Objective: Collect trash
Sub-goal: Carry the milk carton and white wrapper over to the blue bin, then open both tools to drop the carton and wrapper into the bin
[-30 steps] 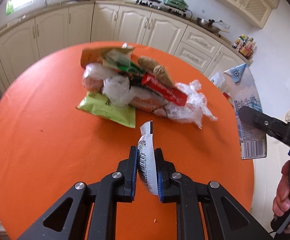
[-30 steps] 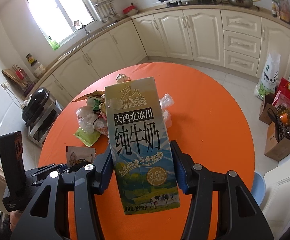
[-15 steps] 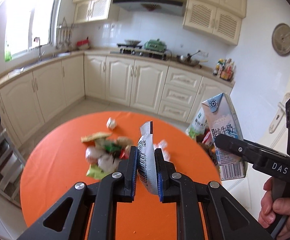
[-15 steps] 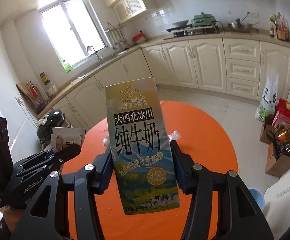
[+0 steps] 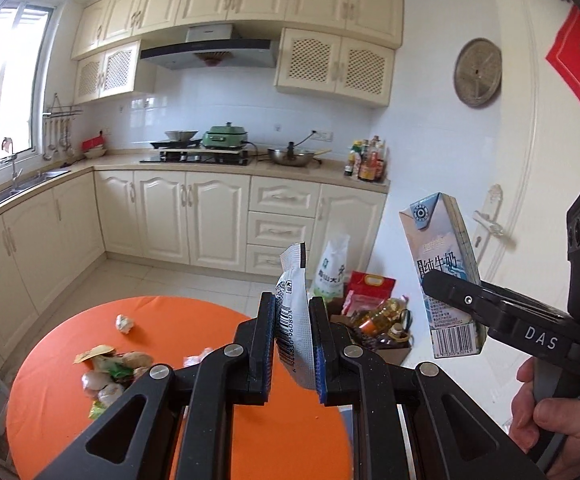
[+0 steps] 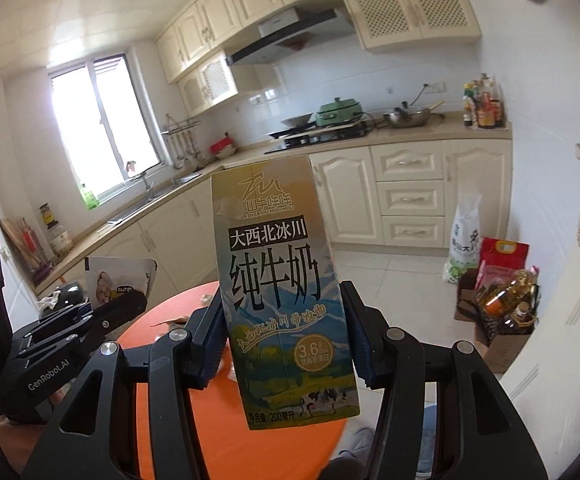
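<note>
Both grippers have been raised well above the orange table [image 5: 217, 432] since the earlier frame, each with its load kept.
Left gripper [image 5: 292, 344]: nearly closed, a thin, limp foil packet [image 5: 293, 320] pinched near its lower end. Right gripper [image 6: 285, 344]: half open, a stiff, probably light milk carton [image 6: 281, 280] clamped across its lower body; crushing is judged possible. More trash [image 5: 109, 376] is left on the table.

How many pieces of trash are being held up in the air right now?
2. A milk carton is clamped upright in the right gripper, and a small white packet is pinched in the left gripper. More trash lies on the table.
</note>
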`<state>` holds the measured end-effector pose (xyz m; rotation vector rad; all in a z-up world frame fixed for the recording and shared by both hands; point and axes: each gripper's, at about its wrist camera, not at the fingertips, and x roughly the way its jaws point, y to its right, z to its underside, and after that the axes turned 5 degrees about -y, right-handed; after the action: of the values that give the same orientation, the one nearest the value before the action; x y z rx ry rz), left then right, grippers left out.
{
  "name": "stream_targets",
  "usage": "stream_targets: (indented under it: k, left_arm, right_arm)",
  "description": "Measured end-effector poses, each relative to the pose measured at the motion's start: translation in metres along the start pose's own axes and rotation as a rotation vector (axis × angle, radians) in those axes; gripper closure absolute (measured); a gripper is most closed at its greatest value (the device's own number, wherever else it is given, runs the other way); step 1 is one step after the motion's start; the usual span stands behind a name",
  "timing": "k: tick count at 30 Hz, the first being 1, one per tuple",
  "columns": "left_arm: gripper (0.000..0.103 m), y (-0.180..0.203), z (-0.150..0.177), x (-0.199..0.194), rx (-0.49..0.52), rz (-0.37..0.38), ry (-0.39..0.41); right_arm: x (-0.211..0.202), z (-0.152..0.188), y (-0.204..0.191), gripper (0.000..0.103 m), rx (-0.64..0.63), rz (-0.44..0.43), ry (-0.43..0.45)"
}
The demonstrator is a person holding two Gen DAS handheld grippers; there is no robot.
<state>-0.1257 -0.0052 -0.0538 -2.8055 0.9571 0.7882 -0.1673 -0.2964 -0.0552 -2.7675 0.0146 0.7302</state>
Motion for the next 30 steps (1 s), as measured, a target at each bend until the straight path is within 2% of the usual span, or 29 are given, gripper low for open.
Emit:
stream_targets:
  k: [5,10,14,19,22,28,30]
  left_arm:
    - [0.091,0.047,-0.003,0.046,0.047,0.128,-0.066]
    - [0.091,0.095,0.014,0.119,0.098,0.248,-0.235]
    - [0.091,0.134,0.04,0.18,0.126,0.301,-0.399]
    - [0.091,0.167,0.065,0.26,0.137,0.319,-0.595]
    - [0.091,0.181,0.071,0.306,0.142,0.317,-0.676]
    - [0.091,0.213,0.103,0.386,0.121,0.301,-0.839]
    - [0.09,0.214,0.096,0.419,0.098,0.303,-0.888]
  right_arm:
    - [-0.019,0.008,0.062,0.05,0.076,0.158,0.006]
    - [-0.013,0.041,0.131,0.05,0.201,0.265,-0.061]
    - [0.012,0.079,0.185,0.05,0.309,0.314,-0.159]
    - [0.057,0.131,0.244,0.05,0.445,0.327,-0.284]
    - [0.085,0.155,0.272,0.05,0.507,0.329,-0.343]
    - [0.125,0.195,0.318,0.05,0.613,0.332,-0.428]
    - [0.134,0.203,0.329,0.05,0.631,0.332,-0.446]
